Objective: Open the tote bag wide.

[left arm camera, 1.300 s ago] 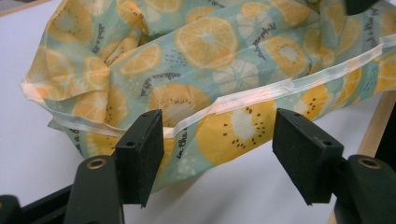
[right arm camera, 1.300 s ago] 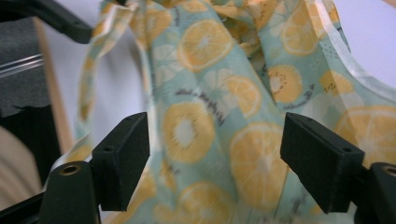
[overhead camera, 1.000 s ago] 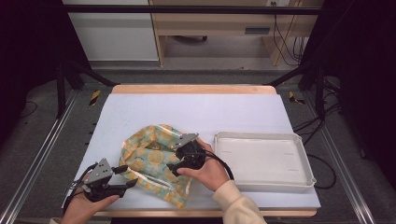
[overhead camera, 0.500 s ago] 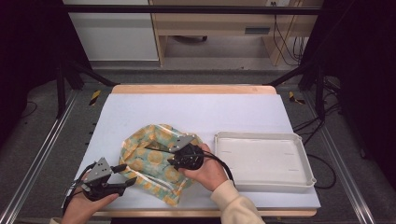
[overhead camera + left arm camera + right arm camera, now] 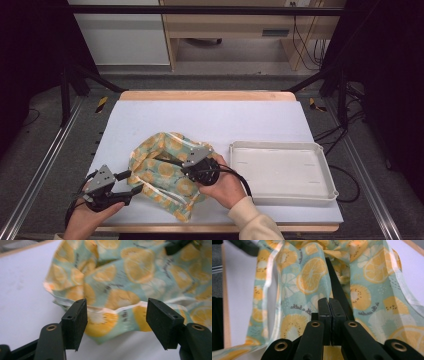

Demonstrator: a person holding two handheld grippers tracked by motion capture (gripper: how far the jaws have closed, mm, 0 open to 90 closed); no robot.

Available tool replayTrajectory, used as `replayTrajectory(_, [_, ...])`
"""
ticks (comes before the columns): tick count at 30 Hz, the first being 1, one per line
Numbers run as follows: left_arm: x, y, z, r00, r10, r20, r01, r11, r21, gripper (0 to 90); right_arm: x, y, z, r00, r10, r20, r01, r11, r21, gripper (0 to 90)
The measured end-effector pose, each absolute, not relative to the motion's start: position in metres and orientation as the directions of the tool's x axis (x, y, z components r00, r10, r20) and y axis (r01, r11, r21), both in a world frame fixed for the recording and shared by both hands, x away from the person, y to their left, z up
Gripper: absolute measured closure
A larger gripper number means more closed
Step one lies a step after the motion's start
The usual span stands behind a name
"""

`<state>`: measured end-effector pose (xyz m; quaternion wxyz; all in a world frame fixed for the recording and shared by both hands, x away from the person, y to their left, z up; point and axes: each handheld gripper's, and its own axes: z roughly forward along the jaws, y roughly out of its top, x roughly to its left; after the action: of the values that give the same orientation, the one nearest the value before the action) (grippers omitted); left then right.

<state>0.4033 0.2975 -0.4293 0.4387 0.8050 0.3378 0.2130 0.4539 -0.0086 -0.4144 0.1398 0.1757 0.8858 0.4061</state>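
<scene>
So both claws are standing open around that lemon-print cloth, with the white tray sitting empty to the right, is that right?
Not quite: the right claw is shut, pinching a fold of the cloth, as the right gripper view shows. The left claw does stand open at the cloth's edge, and the white tray sits empty to the right.

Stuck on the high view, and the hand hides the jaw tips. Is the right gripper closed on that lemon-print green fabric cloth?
Observer: In the right gripper view, the right gripper has just been closing. Its pads now meet with no gap, tips over the lemon-print green fabric cloth. I cannot tell whether a fold is pinched between them.
Operator: And the left one?
Observer: In the left gripper view, the left gripper is open. Its jaws stand wide apart, one on each side of a stretch of the cloth's white hem, and they are not pressing it.
</scene>
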Motion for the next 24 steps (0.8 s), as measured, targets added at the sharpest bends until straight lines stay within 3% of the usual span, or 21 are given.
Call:
replayTrajectory(9, [0.443,0.289,-0.399,0.636,0.767,0.087,0.339,-0.379,0.861,30.8,0.431,-0.017,-0.416,-0.906,0.408,-0.116,0.168,0.597,0.785,89.7])
replayTrajectory(16, [0.484,0.272,-0.401,0.646,0.756,0.103,0.361,-0.422,0.832,27.1,0.425,-0.019,-0.423,-0.908,0.408,-0.093,0.187,0.595,0.782,89.7])
replayTrajectory(24, [0.481,0.28,-0.414,0.626,0.778,0.052,0.402,-0.38,0.833,26.7,0.419,-0.025,-0.432,-0.912,0.403,-0.073,0.198,0.589,0.783,89.7])
